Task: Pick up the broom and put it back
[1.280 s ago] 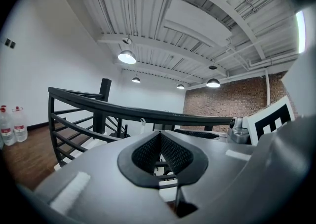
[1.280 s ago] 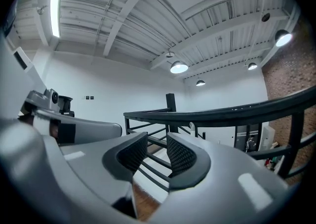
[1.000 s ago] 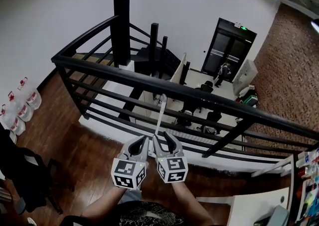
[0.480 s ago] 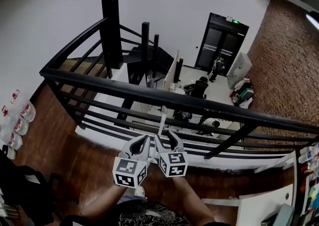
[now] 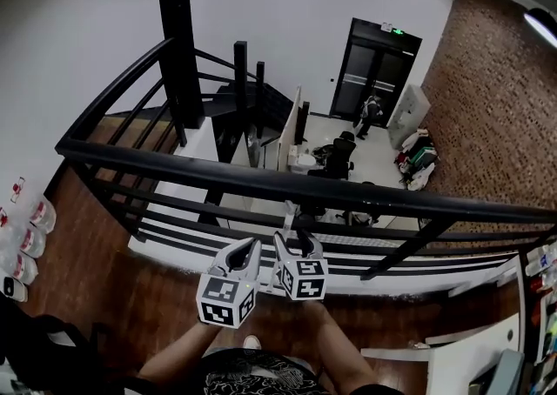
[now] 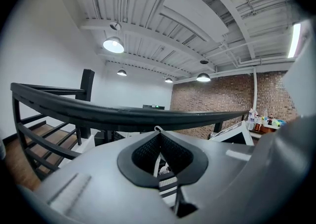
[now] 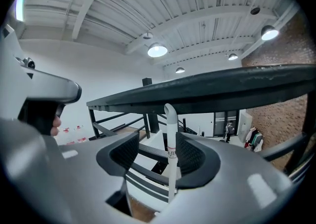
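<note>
At the black railing [image 5: 261, 180] of the upper floor, the person holds both claws out side by side. The right claw [image 7: 159, 141] has just been spreading and now stands wide. The broom's white handle [image 7: 170, 139] stands upright between its pads, nearer the right one and seemingly not pinched. The handle top reaches the top rail, though I can't tell whether it leans on it. The broom's head is out of sight below. The left claw [image 5: 248, 250] is closed at the tips and carries nothing. To my eye this is the letting-go step, with the broom parked at the rail. Next, the right claw should draw straight back without nudging the handle sideways.
</note>
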